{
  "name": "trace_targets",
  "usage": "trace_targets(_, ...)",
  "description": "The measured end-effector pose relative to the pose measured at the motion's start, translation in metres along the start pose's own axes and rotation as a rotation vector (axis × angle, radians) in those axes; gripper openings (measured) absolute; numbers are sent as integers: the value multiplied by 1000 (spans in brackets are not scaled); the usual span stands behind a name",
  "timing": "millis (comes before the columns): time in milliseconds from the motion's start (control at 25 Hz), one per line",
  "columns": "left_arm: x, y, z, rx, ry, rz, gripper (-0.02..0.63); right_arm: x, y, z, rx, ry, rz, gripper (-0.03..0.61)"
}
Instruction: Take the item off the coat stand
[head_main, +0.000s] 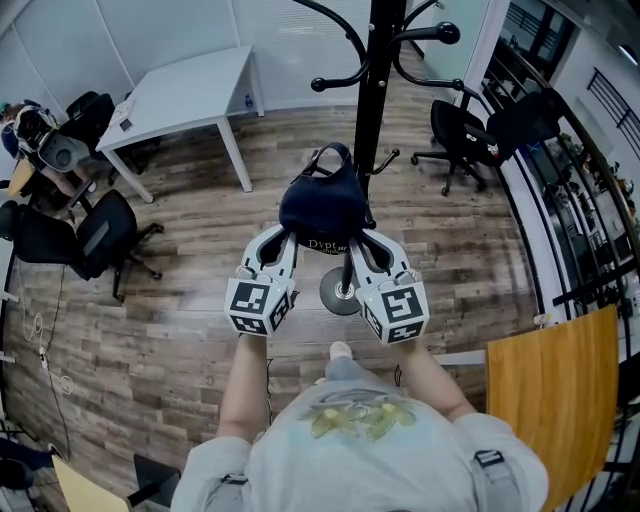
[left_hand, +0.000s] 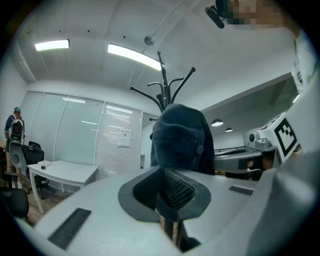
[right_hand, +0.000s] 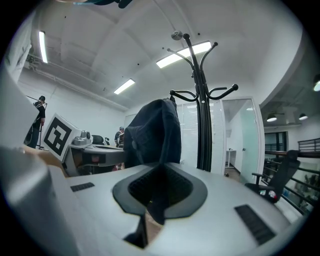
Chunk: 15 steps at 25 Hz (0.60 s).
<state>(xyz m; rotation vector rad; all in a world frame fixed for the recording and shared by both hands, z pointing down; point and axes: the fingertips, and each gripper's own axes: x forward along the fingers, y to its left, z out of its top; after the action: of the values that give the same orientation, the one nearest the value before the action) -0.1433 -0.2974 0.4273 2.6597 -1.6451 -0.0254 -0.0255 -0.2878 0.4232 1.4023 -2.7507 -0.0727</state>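
Cap (head_main: 320, 205), dark blue, is held up in the air between both grippers, just in front of the black pole of the coat stand (head_main: 378, 80) and above its round base; whether it touches the pole or a low hook cannot be told from the head view. Left gripper (head_main: 283, 236) is pressed together on the cap's lower left edge, with a fold of dark cloth pinched between its pads in the left gripper view (left_hand: 170, 192). Right gripper (head_main: 365, 240) is likewise clamped on the lower right edge, with dark cloth caught between its pads in the right gripper view (right_hand: 152, 195). Both grippers point level and side by side. In both gripper views the cap (left_hand: 180, 140) (right_hand: 152, 132) stands upright above the jaws, with the stand's curved hooks (left_hand: 162, 95) (right_hand: 201, 100) rising behind it. A white desk (head_main: 185, 95) stands well apart at the upper left on the wooden floor (head_main: 180, 320), with a black office chair (head_main: 100, 235) near it.
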Motion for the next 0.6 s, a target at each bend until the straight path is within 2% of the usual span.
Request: trace_targets(600, -19, -25, -33, 40, 66, 17, 25, -26, 3, -37, 26, 63, 2, 31)
